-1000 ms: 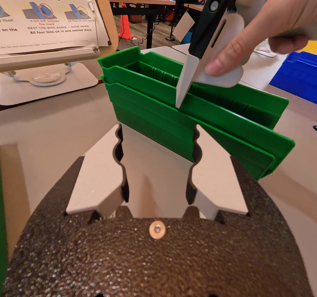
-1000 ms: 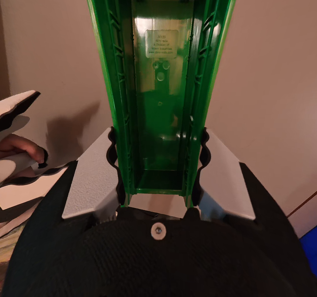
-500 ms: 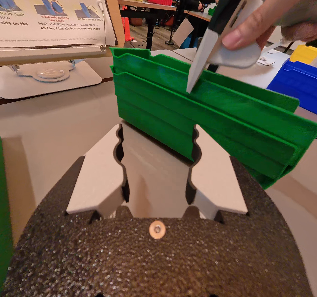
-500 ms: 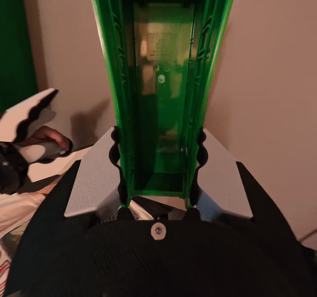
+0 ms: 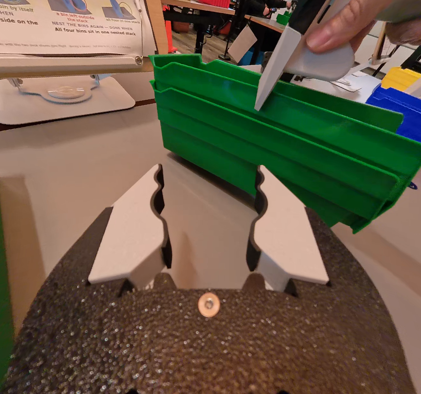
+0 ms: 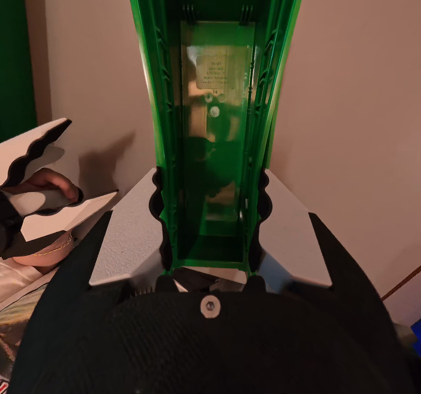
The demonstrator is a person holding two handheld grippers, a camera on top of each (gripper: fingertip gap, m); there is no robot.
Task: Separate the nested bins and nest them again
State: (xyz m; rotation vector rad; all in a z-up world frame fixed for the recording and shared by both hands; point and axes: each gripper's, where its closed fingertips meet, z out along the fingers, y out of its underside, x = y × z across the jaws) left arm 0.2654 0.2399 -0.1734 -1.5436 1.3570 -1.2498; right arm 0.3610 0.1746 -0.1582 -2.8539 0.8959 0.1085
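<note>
Green nested bins point(image 5: 262, 141) stand as a stack on the beige table point(image 5: 68, 167), with the top bin point(image 6: 214, 119) raised a little out of those beneath. The right gripper point(image 6: 210, 219) reaches down from above, clenched across the top bin's two long walls, one finger point(image 5: 268, 82) on its near wall. The left gripper point(image 5: 209, 212) hangs empty with jaws spread, just in front of the stack. An instruction sheet point(image 5: 68, 12) on a stand sits behind, blue bin point(image 5: 396, 110) at right.
</note>
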